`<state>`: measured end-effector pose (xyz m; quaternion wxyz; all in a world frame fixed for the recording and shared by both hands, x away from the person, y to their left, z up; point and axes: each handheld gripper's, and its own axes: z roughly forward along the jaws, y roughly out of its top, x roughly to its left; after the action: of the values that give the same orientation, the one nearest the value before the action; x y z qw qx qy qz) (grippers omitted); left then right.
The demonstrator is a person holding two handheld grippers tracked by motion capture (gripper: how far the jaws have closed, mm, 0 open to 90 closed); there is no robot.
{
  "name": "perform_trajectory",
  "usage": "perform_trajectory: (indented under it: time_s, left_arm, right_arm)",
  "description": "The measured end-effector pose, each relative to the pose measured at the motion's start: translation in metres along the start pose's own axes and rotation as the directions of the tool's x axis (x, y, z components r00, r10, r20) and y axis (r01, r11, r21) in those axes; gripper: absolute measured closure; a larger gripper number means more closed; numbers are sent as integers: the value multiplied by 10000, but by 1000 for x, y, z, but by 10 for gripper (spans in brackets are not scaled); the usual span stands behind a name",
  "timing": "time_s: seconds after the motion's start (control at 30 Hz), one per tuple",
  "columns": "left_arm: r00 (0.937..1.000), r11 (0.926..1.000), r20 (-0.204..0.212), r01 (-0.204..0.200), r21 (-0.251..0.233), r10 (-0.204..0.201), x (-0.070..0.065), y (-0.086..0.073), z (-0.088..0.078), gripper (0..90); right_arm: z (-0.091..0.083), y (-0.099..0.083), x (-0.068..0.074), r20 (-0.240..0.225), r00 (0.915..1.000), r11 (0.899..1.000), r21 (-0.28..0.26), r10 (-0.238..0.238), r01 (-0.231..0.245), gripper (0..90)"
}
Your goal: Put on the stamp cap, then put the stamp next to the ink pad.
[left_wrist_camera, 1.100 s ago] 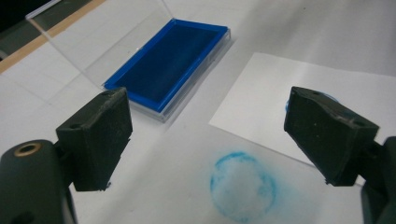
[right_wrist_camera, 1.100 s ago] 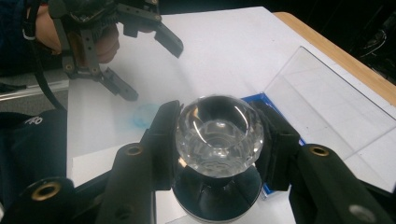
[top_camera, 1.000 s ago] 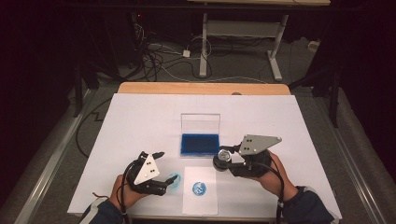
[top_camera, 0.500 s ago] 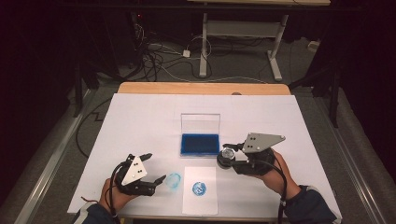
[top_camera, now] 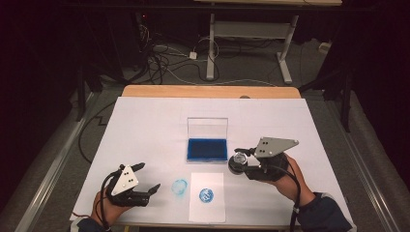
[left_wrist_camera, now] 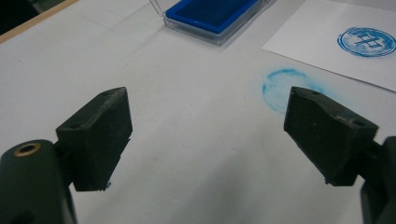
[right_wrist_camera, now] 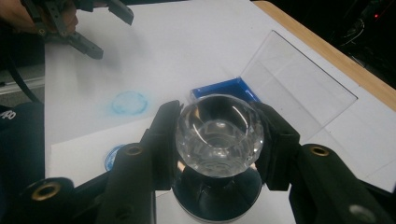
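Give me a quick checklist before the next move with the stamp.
1. Right gripper shut on the stamp: ok.
2. Ink pad lid open: ok.
3. Paper sheet flat on the table: ok.
4. Clean print on the paper, blue print: ok.
5. Table free of ink: not ok, a blue smudge lies beside the sheet.
6. Left gripper open and holding nothing: ok.

Clear-knobbed stamp [right_wrist_camera: 218, 140] clamped in the right tool [right_wrist_camera: 219, 144] (ink pad [right_wrist_camera: 219, 89] behind)
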<state>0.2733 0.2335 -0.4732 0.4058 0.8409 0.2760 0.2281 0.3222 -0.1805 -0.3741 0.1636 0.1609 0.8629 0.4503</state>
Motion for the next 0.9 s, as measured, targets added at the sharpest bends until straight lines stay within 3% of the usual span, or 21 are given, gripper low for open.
perform_trajectory:
  time_s: [0.2, 0.23, 0.5, 0.9]
  left_arm:
    - [10000, 9999, -27, 14, 111, -14, -1, -2, -2, 145]
    - [9996, 9997, -164, -228, 84, 230, 0, -2, -1, 146]
    - [9996, 9995, -114, -273, 168, 275, -1, -2, 2, 146]
    - [9992, 9990, -38, -399, 184, 399, -2, 0, 3, 147]
  right_arm:
    - [1, -1, -4, 116, 9999, 9999, 70, 122, -123, 569]
    - [1, -2, -4, 100, 9998, 9999, 58, 147, -147, 570]
    - [1, -6, -16, 478, 9980, 9989, 187, 412, -421, 569]
    - [18, -10, -37, 946, 9935, 9955, 648, 628, -691, 569]
